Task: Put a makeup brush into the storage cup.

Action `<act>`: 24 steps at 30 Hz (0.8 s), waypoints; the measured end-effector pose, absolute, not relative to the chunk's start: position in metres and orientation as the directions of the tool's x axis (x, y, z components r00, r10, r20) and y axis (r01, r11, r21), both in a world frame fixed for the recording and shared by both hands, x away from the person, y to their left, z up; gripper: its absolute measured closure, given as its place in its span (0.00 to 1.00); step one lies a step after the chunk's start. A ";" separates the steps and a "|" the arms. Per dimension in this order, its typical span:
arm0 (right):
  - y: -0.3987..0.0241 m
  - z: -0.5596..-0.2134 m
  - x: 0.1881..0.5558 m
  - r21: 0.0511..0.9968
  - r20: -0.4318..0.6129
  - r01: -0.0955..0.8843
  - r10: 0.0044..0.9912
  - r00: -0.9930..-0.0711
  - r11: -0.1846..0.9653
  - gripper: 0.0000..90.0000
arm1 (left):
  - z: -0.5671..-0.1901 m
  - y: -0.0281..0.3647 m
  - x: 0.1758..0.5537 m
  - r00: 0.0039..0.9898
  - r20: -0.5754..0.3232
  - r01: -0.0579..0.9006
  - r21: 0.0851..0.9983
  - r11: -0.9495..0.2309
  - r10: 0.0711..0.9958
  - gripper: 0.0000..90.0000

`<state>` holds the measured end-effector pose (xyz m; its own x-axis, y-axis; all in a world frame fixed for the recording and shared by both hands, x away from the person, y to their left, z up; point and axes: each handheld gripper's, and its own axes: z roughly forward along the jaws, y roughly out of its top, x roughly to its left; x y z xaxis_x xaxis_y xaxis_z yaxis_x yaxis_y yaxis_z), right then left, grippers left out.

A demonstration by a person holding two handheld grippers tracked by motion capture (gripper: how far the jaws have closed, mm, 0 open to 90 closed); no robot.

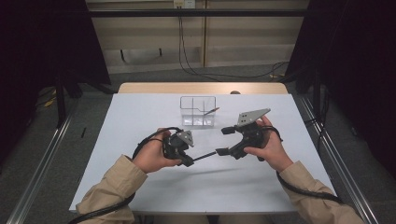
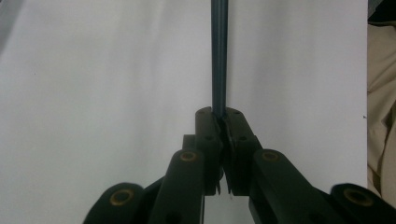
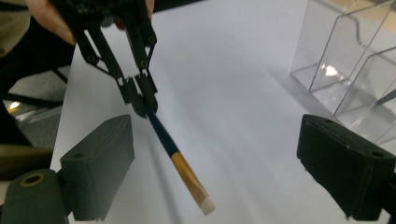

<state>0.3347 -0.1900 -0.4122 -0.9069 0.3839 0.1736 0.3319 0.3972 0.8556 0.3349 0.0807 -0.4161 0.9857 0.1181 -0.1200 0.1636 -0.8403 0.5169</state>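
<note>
My left gripper (image 1: pixel 188 161) is shut on the dark end of a slim brush (image 1: pixel 204 156), which sticks out level toward the right. The left gripper view shows the blue shaft (image 2: pixel 219 56) rising straight from my pinched left gripper (image 2: pixel 219 114). In the right gripper view the brush (image 3: pixel 180 161) has a blue shaft, a gold band and a white tip. It lies between the wide-apart jaws of my right gripper (image 3: pixel 210 140) and touches neither. My right gripper (image 1: pixel 223 141) is open, and the left gripper (image 3: pixel 142 100) faces it.
A clear divided box (image 1: pixel 198 111) stands at the back middle of the white table (image 1: pixel 140 116), with a thin stick (image 1: pixel 211 110) leaning in it. Its walls (image 3: pixel 336 60) are close on the right in the right gripper view. Sleeves come in from the front edge.
</note>
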 end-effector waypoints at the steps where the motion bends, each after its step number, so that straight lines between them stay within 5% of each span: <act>1: -0.191 -0.413 0.334 0.862 0.180 0.334 0.386 -0.905 0.381 0.12 | -0.416 0.081 0.335 0.986 -0.120 0.163 0.520 -0.839 0.117 0.96; 13: -0.199 -0.417 0.331 0.922 0.234 0.333 0.398 -0.887 0.199 0.11 | -0.419 0.083 0.334 0.982 -0.136 0.185 0.574 -0.798 0.130 0.96; 24: -0.200 -0.420 0.333 0.929 0.243 0.334 0.413 -0.878 0.163 0.11 | -0.419 0.087 0.335 0.977 -0.153 0.211 0.628 -0.749 0.147 0.96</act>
<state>0.3330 -0.2002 -0.4205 -0.8777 0.4133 0.2428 0.3336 0.1631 0.9285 0.3348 0.0874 -0.4192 0.9772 0.1475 -0.1527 0.2112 -0.7487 0.6284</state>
